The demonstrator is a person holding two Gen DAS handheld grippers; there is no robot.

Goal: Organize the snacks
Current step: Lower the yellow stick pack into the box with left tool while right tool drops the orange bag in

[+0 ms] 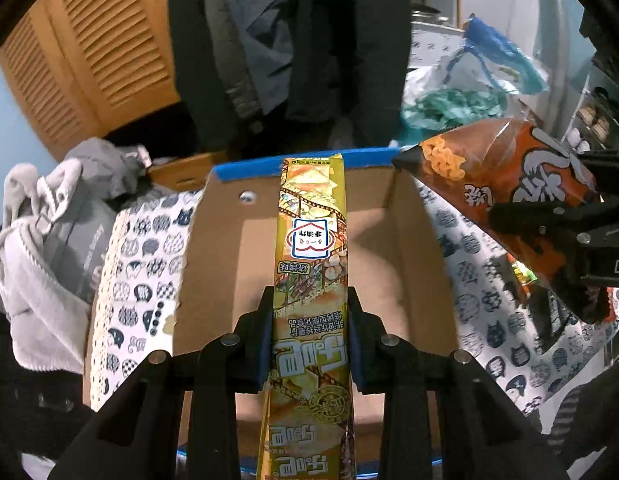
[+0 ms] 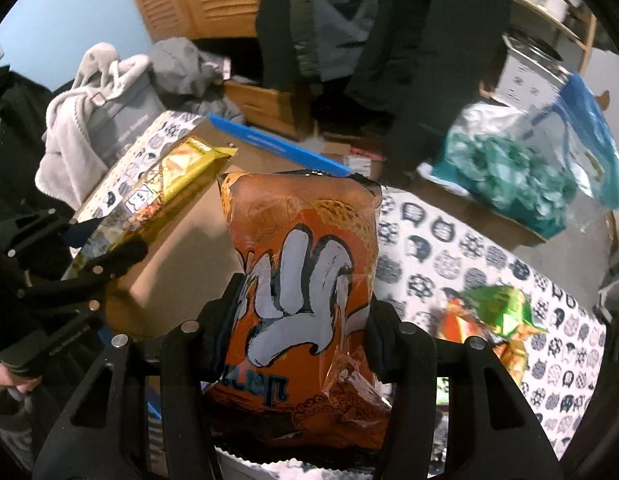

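My left gripper (image 1: 310,300) is shut on a long yellow snack box (image 1: 311,240) that sticks out forward over an open cardboard box (image 1: 405,240) with a blue rim. The right gripper (image 2: 303,292) is shut on an orange snack bag (image 2: 305,264), held above the box's right side. In the left wrist view that orange snack bag (image 1: 505,184) hangs at the right with the right gripper's black fingers (image 1: 557,224) clamped on it. The right wrist view shows the yellow snack box (image 2: 169,184) at the left, in the left gripper (image 2: 97,240).
The cardboard box sits on a cloth with a cat-head print (image 2: 469,256). A green and orange snack bag (image 2: 497,316) lies on the cloth at the right. A bag of teal items (image 2: 505,168) and grey clothes (image 1: 57,240) flank the cloth; dark coats (image 1: 293,40) hang behind.
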